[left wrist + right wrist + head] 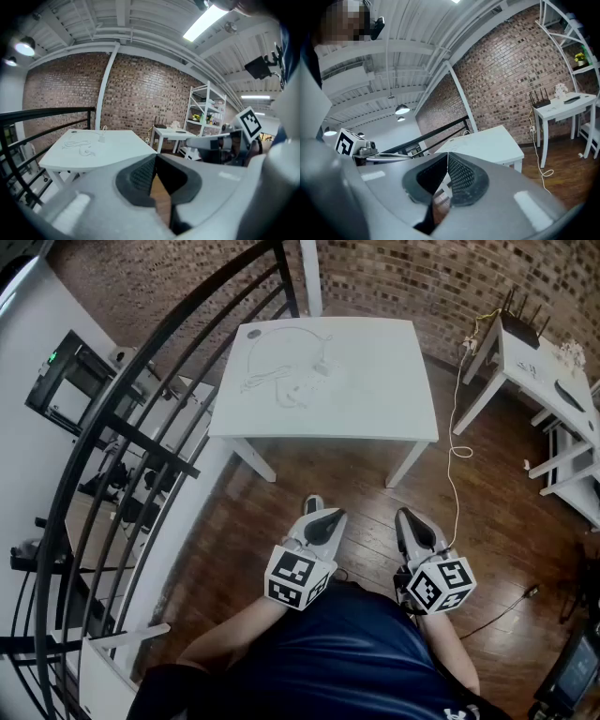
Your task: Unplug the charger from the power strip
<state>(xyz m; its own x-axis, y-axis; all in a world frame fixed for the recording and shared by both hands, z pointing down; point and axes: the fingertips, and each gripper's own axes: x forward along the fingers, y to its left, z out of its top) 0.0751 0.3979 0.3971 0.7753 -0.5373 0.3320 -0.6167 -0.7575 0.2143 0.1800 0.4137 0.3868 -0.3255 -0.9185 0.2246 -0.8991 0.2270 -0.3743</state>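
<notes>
L tool [314, 507] and R tool [407, 517]: jaws closed, empty, held low, well short of counter [375, 418], prob. stowed for approach. Charger [322, 366] w/ cable [265, 381] sits on counter's far half, untouched.

The left claw [314, 505] and right claw [405, 515] are pale grey with black mesh-patterned pads [461, 177]. Each bears a cube [298, 577] of black-and-white square markers. Ahead of them, the tabletop [375, 399], charger [322, 367] and cable [267, 371] are all white, and the wall [422, 277] beyond is red-brown brick. The floor [309, 474] below is dark brown wood. The railing [141, 437] to the left is black, the shirt [347, 652] behind navy.
</notes>
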